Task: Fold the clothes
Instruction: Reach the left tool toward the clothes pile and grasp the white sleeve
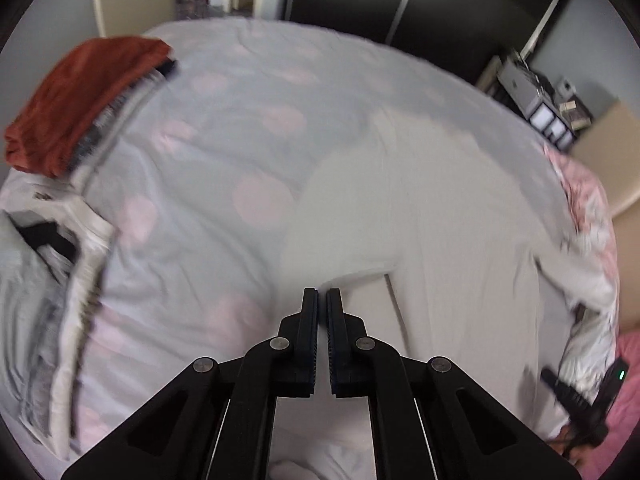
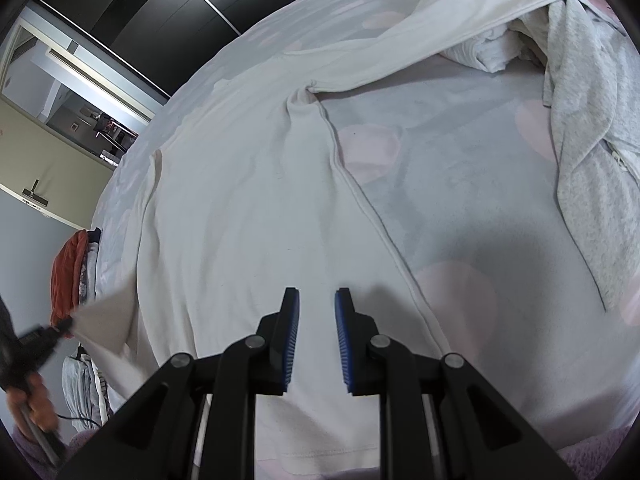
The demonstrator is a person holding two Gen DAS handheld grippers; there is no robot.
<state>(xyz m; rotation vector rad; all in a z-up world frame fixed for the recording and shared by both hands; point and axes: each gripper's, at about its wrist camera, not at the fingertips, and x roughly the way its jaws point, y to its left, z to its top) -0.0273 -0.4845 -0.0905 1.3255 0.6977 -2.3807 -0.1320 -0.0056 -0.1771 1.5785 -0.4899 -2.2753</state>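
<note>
A long-sleeved white garment lies spread flat on the bed, one sleeve stretched toward the far right. My left gripper is shut on the garment's left edge. In the right wrist view this gripper holds that corner lifted off the bed in a taut flap. The garment shows blurred beyond its fingertips. My right gripper hovers over the garment's near part, its blue pads apart with nothing between them. It also appears at the left view's lower right as a dark gripper.
The bed cover is grey with pale pink spots. A folded stack topped by a rust-red piece sits at the far left, with another folded stack nearer. A grey garment is heaped at the right. A dark wardrobe stands behind.
</note>
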